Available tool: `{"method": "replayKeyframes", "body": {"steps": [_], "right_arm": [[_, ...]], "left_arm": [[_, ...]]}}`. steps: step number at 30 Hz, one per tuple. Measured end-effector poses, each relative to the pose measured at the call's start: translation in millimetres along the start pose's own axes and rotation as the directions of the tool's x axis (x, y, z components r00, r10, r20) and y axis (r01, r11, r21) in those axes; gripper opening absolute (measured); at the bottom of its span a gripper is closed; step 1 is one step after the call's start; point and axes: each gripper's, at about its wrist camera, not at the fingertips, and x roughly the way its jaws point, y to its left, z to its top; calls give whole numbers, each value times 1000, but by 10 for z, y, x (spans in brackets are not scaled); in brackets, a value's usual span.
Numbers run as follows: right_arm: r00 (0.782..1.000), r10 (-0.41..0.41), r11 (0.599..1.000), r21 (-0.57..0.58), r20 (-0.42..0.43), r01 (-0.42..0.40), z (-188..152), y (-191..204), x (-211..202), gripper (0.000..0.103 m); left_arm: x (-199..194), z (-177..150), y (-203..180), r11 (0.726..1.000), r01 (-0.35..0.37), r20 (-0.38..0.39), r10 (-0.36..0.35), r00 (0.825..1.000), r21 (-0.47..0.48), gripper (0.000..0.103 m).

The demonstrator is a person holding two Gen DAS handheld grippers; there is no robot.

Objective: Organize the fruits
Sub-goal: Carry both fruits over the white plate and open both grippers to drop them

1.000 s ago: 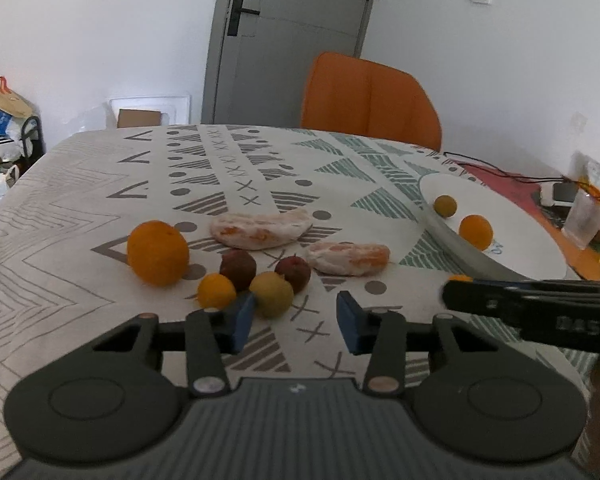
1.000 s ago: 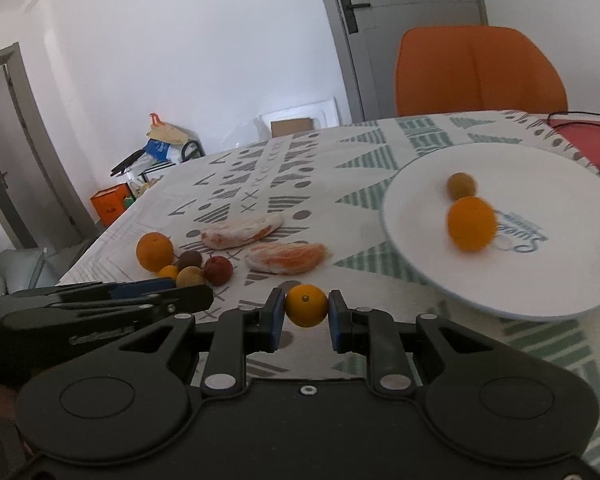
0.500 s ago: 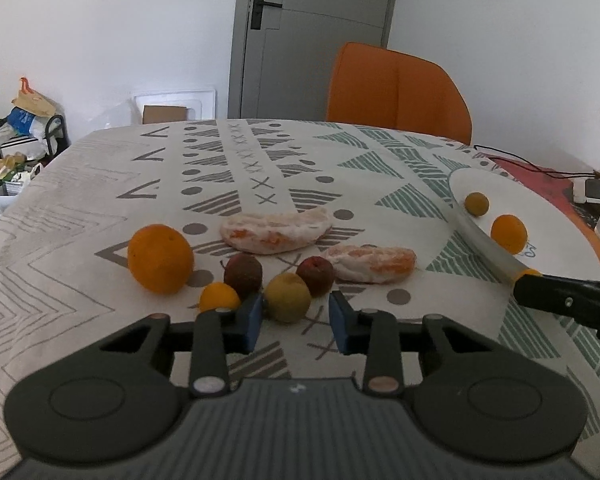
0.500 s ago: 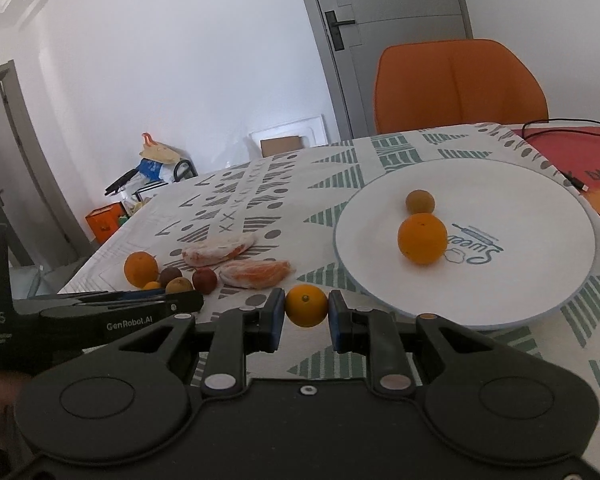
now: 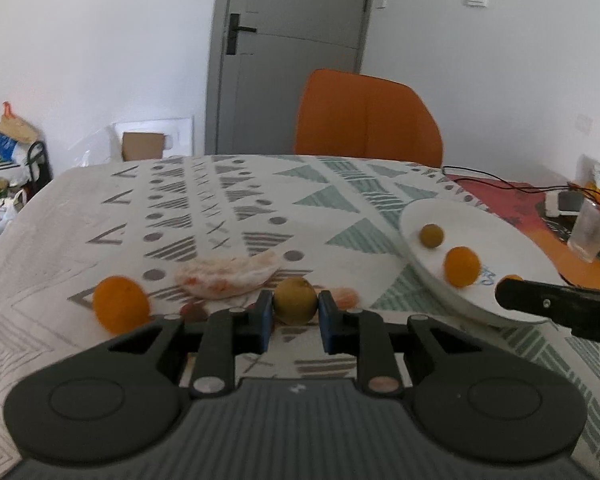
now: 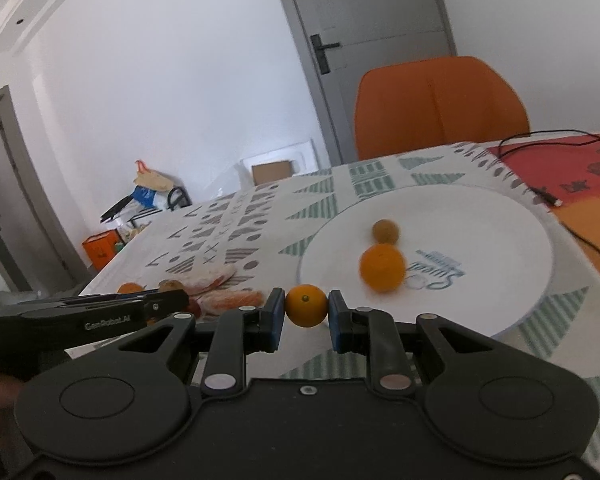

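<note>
A brown ball (image 6: 385, 231) and an orange (image 6: 382, 267) are kept on the white plate (image 6: 500, 216); a green fruit (image 5: 295, 301) is squeezed by the left gripper (image 5: 294, 320), a small orange (image 6: 306, 305) by the right gripper (image 6: 305, 320)

I count two grippers, left (image 5: 295, 316) and right (image 6: 307, 317), one white plate (image 6: 500, 220) at my two o'clock, two peeled citrus pieces (image 5: 228, 278), and one orange chair (image 5: 366, 114) at twelve.
</note>
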Motion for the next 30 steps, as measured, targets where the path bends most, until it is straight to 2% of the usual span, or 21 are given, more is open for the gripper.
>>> {"method": "replayKeyframes", "body": {"steps": [22,30], "right_arm": [[989,-122,989,95,83,115,91,-643,-248,21],[988,-130,984,135,87,118,108,-815,-226,21]], "left_arm": [[177,248,-816,984,126,17,-129,991,127,22],[313,320,-1018,978,151,6,-153,988,144,22]]}}
